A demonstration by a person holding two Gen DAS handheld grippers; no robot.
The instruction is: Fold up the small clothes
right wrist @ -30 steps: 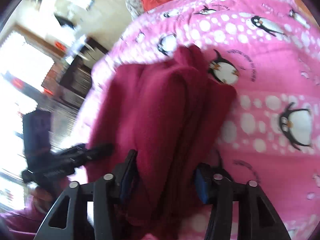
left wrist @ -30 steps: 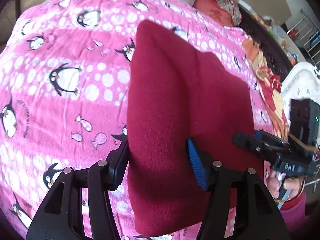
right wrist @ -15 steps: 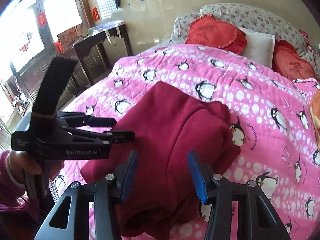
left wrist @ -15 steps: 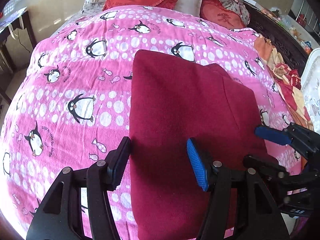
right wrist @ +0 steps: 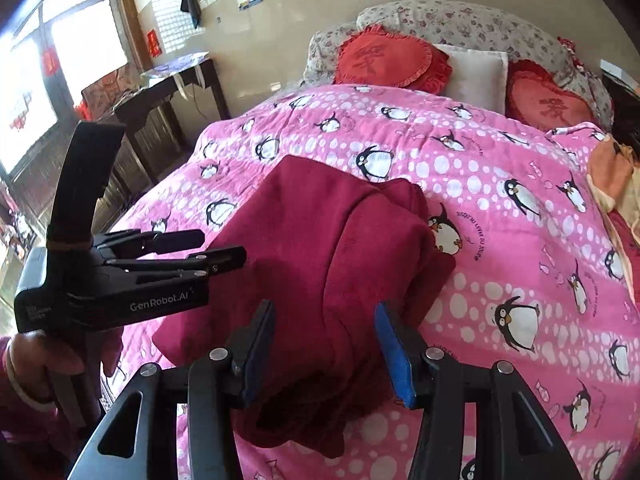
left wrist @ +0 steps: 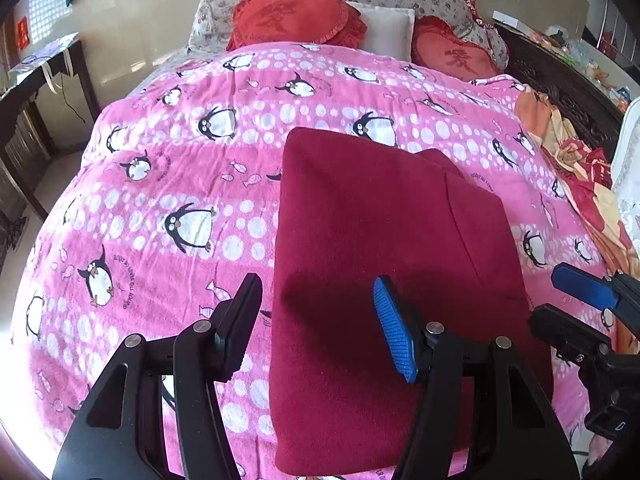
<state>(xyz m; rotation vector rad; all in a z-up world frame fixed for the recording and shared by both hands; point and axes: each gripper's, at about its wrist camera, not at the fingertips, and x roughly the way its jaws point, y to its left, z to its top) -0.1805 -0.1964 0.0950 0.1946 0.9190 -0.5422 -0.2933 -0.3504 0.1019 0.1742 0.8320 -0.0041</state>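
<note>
Both grippers have let go and pulled back since a second ago: then each was clamped on the dark red garment and holding it up, now it lies flat, folded, on the pink penguin blanket covering the bed. Left gripper hovers above the garment's near left edge, jaws wide apart, nothing between them; one finger is over blanket, the blue-padded one over cloth. Right gripper hovers over the near right part of the garment, jaws likewise spread, holding nothing. In the right view the left gripper shows side-on, left of the garment, fingers parted.

Key relation: garment sits directly ahead of and below both grippers, long axis running away from them toward the pillows. Left edge looks straight and clean; right side is lumpier, with a folded layer and a bulge at the far right corner, seen best from the right wrist. Right gripper is nearer that untidy side, so any tidy-up or next fold probably falls to it.

Counts: one garment, two grippers, two red heart cushions, one white pillow between them, one dark desk left of the bed.
</note>
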